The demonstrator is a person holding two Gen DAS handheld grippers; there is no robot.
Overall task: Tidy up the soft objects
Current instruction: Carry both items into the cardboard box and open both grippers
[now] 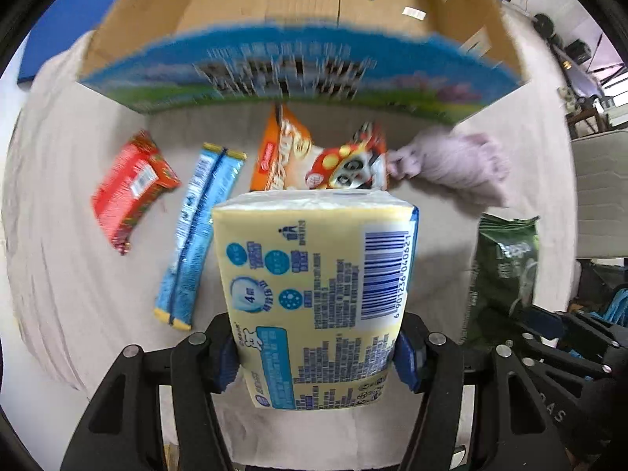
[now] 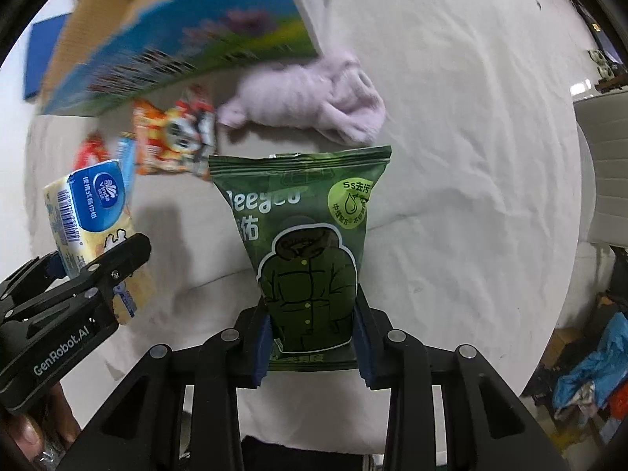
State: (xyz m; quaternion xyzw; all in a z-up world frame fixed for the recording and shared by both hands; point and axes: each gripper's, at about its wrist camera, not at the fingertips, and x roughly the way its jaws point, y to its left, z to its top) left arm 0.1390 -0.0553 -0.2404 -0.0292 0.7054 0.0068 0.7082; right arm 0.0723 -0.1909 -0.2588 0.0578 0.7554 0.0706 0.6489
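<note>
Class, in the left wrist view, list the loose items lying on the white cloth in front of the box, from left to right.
red packet → blue stick pack → orange snack bag → panda snack bag → lilac cloth

I see 4 packets (image 1: 133,190) lying left of the towel (image 1: 451,161), the box (image 1: 302,39) behind them, all on the table (image 1: 78,274).

A: Left gripper (image 1: 318,357)?
B: Pointing down above the white cloth (image 1: 78,274), pads clamped on the yellow tissue pack (image 1: 314,274).
A: Right gripper (image 2: 312,337)?
B: Same, above the cloth, clamped on the green pouch (image 2: 310,251).
</note>
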